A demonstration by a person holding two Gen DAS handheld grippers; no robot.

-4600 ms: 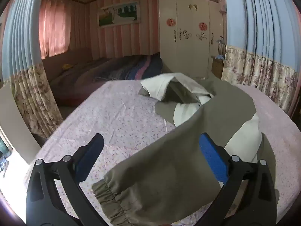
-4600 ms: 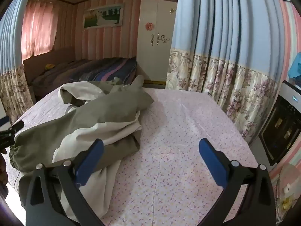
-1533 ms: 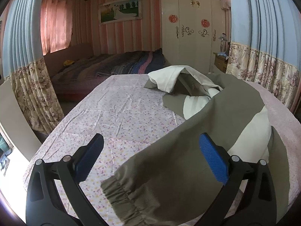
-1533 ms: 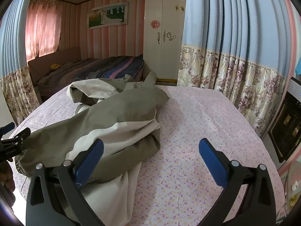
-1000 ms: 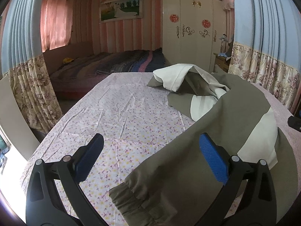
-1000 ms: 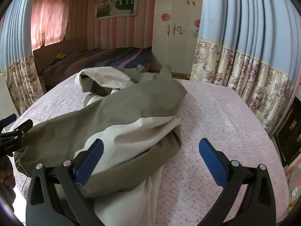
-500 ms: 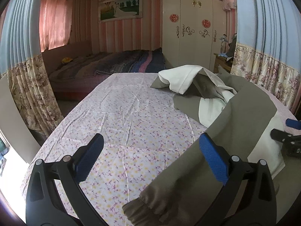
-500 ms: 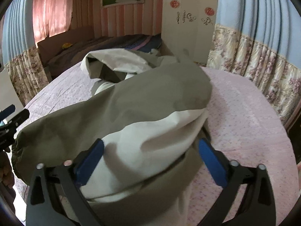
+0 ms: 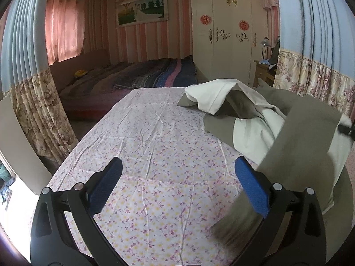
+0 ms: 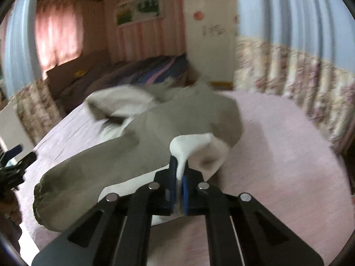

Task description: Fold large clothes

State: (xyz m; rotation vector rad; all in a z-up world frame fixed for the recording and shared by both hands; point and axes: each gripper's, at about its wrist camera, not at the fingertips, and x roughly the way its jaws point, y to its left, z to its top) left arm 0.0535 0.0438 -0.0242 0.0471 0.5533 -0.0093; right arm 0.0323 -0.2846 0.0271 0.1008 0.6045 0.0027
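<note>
An olive and cream jacket [image 9: 295, 137] lies crumpled on the right side of the floral-sheeted table [image 9: 155, 146]. My left gripper [image 9: 177, 177] is open and empty over bare sheet, with the sleeve cuff [image 9: 233, 228] at its lower right. My right gripper [image 10: 179, 173] is shut on a cream fold of the jacket [image 10: 188, 146] and lifts it. The olive sleeve [image 10: 93, 170] trails to the left. The right wrist view is blurred by motion.
A bed [image 9: 133, 79] stands beyond the table's far edge, with a white wardrobe [image 9: 224, 40] to its right. Floral curtains [image 9: 315, 82] hang close on the right and on the left [image 9: 37, 110]. The left gripper shows in the right wrist view [image 10: 15, 157].
My right gripper has moved in over the jacket and shut on its cream fold. The jacket's sleeve has slid right, out from between the left gripper's fingers.
</note>
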